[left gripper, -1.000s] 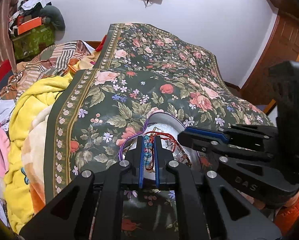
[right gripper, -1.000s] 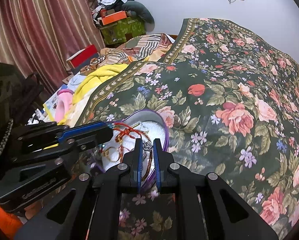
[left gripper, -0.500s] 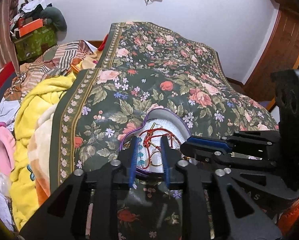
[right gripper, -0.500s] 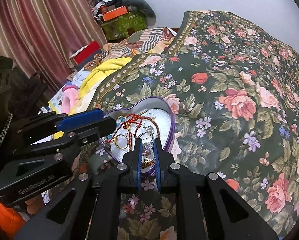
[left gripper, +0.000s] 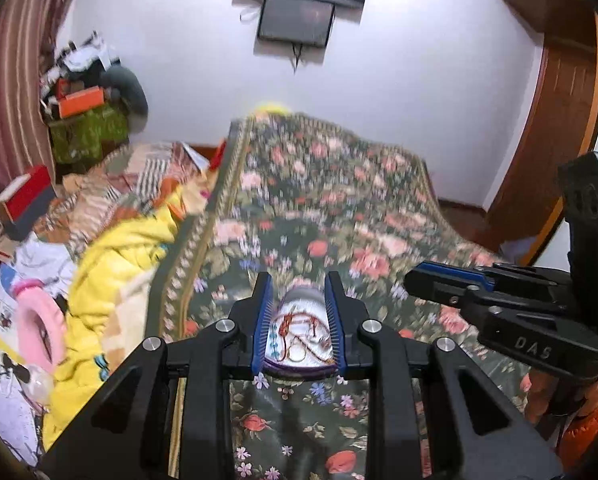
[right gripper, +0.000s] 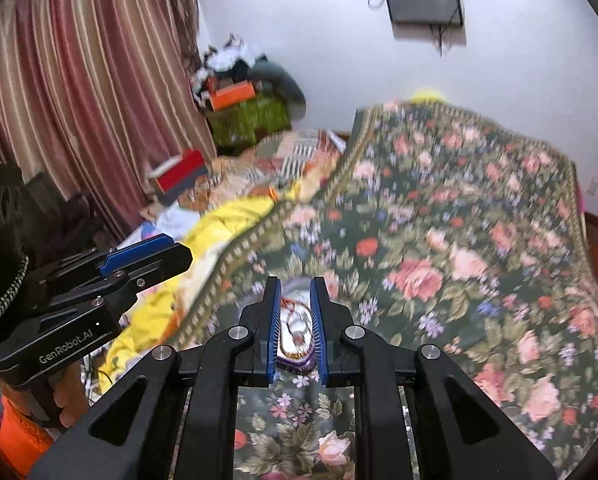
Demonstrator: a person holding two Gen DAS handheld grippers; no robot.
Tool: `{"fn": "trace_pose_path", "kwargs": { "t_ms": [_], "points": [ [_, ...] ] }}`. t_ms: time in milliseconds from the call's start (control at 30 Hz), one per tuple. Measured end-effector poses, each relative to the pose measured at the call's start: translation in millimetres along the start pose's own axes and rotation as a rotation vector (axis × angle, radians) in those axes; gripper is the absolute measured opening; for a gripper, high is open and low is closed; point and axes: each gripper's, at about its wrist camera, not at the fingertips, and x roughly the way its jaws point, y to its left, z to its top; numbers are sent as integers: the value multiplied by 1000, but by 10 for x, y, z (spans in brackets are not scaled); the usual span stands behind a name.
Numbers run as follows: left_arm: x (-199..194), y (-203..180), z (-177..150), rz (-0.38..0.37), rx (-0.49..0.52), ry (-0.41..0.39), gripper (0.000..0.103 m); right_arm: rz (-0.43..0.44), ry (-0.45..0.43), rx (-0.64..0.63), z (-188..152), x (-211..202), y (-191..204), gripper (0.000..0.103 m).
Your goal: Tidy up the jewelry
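A heart-shaped tin (left gripper: 295, 370) with a purple rim lies on the floral bedspread (left gripper: 339, 200). It holds a tangle of jewelry, with a red cord necklace (left gripper: 295, 320) and gold rings (right gripper: 295, 330). My left gripper (left gripper: 297, 280) hangs well above the tin, open, with nothing between its blue pads. My right gripper (right gripper: 295, 282) is beside it at the same height. Its pads are nearly together with a thin slit and nothing in it. Each gripper shows in the other's view: the right gripper (left gripper: 439, 280) and the left gripper (right gripper: 151, 258). Both pictures are blurred by motion.
A yellow blanket (left gripper: 115, 264), striped bedding and a pink item (left gripper: 39, 328) are heaped left of the bedspread. Boxes (right gripper: 235, 96) stack in the far corner by the curtain (right gripper: 79, 120). An orange sleeve (right gripper: 15, 432) is behind the left gripper. A wooden door (left gripper: 559, 140) stands at right.
Both grippers rose and drew back from the tin, which now looks smaller. The left jaws, shut over the beaded jewelry a second ago, have opened and left it in the tin.
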Motion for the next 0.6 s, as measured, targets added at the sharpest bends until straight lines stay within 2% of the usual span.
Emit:
{"fn": "trace_pose_path", "kwargs": {
  "t_ms": [200, 367, 400, 467, 533, 600],
  "points": [
    [-561, -198, 108, 29, 30, -142, 28, -12, -151, -24, 84, -527, 169, 13],
    [-1058, -406, 110, 70, 74, -282, 37, -30, -245, -62, 62, -879, 325, 16],
    [-1111, -429, 102, 77, 78, -298, 38, -34, -261, -66, 48, -939, 353, 18],
    [-1281, -486, 71, 102, 85, -349, 46, -47, -291, -67, 22, -1035, 396, 41],
    [-1397, -508, 44, 116, 86, -379, 53, -69, -327, -65, -9, -1113, 427, 53],
    [-1484, -508, 23, 130, 79, -399, 58, -89, -348, -70, -31, -1159, 459, 56]
  ]
}}
